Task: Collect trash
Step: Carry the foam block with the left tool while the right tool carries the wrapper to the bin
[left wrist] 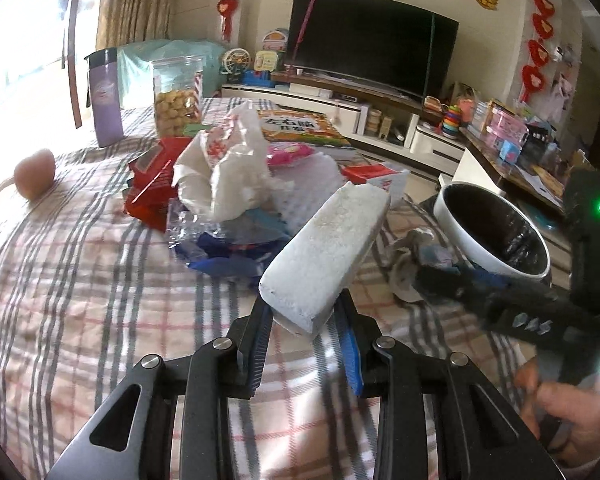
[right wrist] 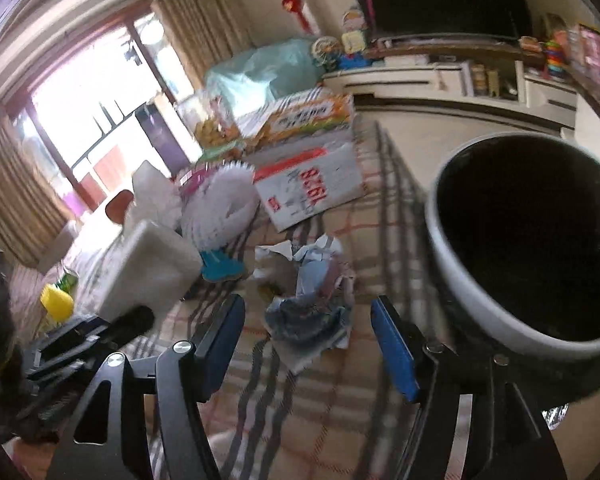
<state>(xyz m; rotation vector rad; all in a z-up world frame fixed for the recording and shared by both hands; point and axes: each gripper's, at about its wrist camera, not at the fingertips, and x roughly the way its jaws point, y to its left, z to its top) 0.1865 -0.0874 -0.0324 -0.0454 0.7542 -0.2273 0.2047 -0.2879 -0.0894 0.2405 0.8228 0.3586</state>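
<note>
Between the left gripper [left wrist: 304, 316] pads sat a white foam block [left wrist: 328, 256], clamped; right gripper [right wrist: 308, 340] spread wide, holding nothing.
Crumpled paper wad [right wrist: 312, 292] lay on the checked tablecloth [left wrist: 80, 280] just ahead of its fingers, untouched; white bin [right wrist: 480, 280] at right, rim cut off, inside too dark to read; right view blurred.

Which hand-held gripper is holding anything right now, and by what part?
Left hand-held gripper clamps the white foam block by its near end. Right hand-held gripper is open, holding nothing.
</note>
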